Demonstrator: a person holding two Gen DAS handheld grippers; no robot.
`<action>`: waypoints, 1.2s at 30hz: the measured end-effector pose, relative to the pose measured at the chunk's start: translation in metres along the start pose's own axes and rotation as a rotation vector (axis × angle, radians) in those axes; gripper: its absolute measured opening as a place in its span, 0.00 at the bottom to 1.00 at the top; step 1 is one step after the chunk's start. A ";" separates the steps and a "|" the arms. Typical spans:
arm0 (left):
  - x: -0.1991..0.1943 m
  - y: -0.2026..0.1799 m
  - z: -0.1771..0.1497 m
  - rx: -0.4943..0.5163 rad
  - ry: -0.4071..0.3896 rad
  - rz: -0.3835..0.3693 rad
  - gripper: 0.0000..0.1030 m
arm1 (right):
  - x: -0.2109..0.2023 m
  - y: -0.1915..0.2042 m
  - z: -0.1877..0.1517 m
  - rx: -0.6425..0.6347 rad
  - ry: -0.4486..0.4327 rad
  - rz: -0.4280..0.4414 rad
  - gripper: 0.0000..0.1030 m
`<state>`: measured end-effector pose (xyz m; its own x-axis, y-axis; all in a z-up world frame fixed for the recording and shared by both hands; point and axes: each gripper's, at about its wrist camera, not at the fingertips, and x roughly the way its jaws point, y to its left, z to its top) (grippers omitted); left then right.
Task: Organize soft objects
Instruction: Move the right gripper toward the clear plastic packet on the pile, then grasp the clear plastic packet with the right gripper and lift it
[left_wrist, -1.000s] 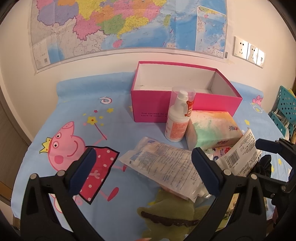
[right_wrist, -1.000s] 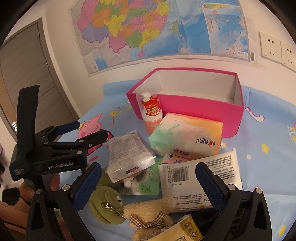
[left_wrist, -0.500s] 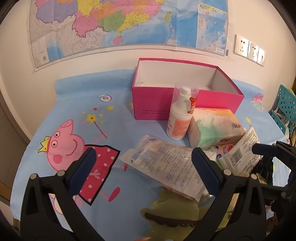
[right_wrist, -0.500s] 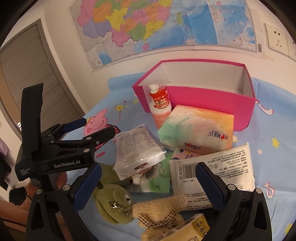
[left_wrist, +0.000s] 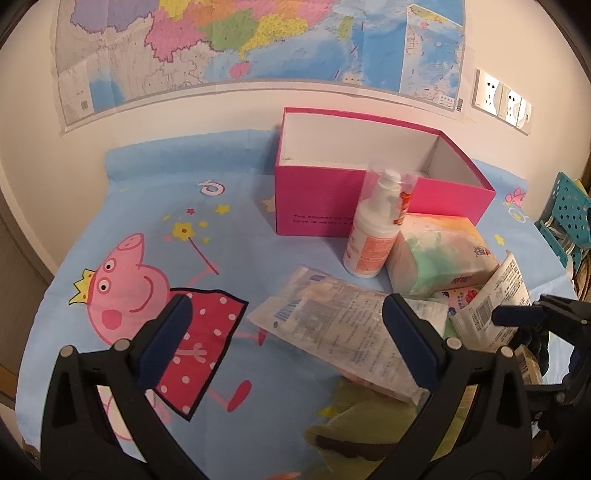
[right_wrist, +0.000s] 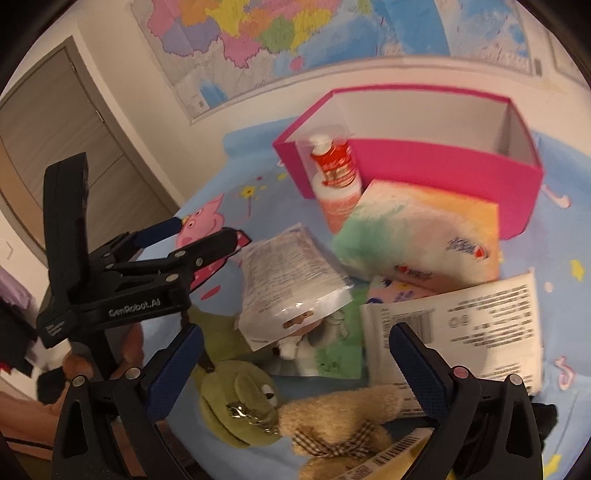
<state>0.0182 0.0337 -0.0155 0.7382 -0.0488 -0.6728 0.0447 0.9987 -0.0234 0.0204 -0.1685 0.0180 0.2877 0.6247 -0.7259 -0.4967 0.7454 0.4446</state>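
Observation:
An open pink box (left_wrist: 373, 192) (right_wrist: 436, 166) stands at the back of the table. In front of it are a white spray bottle (left_wrist: 376, 240) (right_wrist: 336, 184), a pastel tissue pack (left_wrist: 439, 258) (right_wrist: 421, 229), a clear plastic packet (left_wrist: 343, 325) (right_wrist: 291, 280), a white printed pack (right_wrist: 458, 325), a green frog plush (right_wrist: 240, 402) and a tan teddy bear (right_wrist: 340, 424). My left gripper (left_wrist: 288, 343) is open and empty over the packet's near end; it also shows in the right wrist view (right_wrist: 199, 236). My right gripper (right_wrist: 295, 369) is open and empty above the plush toys.
A blue Peppa Pig cloth (left_wrist: 147, 258) covers the table. A map hangs on the wall (left_wrist: 258, 48) behind. A teal perforated basket (left_wrist: 569, 221) stands off the right edge. A grey door (right_wrist: 55, 155) is at the left.
Both grippers have moved forward and lower toward the pile, so the objects appear larger. Both stay open and empty.

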 end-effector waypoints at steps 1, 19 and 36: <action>0.002 0.003 0.000 -0.001 0.005 -0.003 1.00 | 0.002 -0.001 0.001 0.004 0.011 0.013 0.97; 0.063 0.028 -0.011 0.028 0.211 -0.274 0.81 | 0.042 -0.001 0.019 0.091 0.098 0.061 0.84; 0.059 0.033 -0.011 0.044 0.211 -0.373 0.80 | 0.035 0.010 0.026 -0.041 -0.019 -0.058 0.12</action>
<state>0.0562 0.0644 -0.0639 0.5125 -0.3985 -0.7606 0.3145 0.9114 -0.2655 0.0463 -0.1331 0.0112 0.3323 0.5853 -0.7396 -0.5116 0.7706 0.3800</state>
